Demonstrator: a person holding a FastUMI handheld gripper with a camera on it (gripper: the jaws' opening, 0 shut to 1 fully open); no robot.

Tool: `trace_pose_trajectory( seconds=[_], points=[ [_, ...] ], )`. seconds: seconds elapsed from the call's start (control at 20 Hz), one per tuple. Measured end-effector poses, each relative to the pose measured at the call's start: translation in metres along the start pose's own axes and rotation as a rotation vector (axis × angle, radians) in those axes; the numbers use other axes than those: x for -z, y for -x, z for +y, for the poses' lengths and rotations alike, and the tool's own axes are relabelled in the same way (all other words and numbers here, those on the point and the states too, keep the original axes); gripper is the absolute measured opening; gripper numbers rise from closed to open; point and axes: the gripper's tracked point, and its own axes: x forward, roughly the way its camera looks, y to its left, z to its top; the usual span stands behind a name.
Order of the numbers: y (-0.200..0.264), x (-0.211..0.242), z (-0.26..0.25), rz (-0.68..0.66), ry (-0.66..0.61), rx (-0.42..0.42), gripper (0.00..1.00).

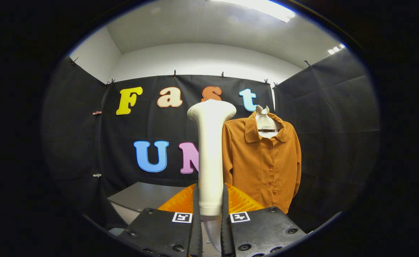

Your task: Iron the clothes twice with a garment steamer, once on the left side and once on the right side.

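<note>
Claw (210, 214) pinches tall white plastic garment steamer (210, 153) by its handle, head upright for ironing. Rust-orange buttoned shirt (263, 160) hangs beyond at 1 o'clock, grey surface (141, 196) at 10 o'clock.

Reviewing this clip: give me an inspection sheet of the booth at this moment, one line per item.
Surface: grey table low, left of the fingers, bare where visible.
Job's things: white garment steamer upright between the fingers; orange shirt on a hanger, beyond and right of it, apart from the steamer.
Clutter: nothing seen.
Grippers: gripper shut on garment steamer, both fingers pressing its handle.
Cables: nothing seen.
Surroundings: black cloth walls, white ceiling with lights.
</note>
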Motion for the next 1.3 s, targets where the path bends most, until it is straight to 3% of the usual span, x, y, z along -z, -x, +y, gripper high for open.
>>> trace_pose_trajectory(
  seconds=[1.3],
  points=[
    [-0.0076,0.0081,-0.0004,0.014,0.008,-0.002,0.24]
  ],
)
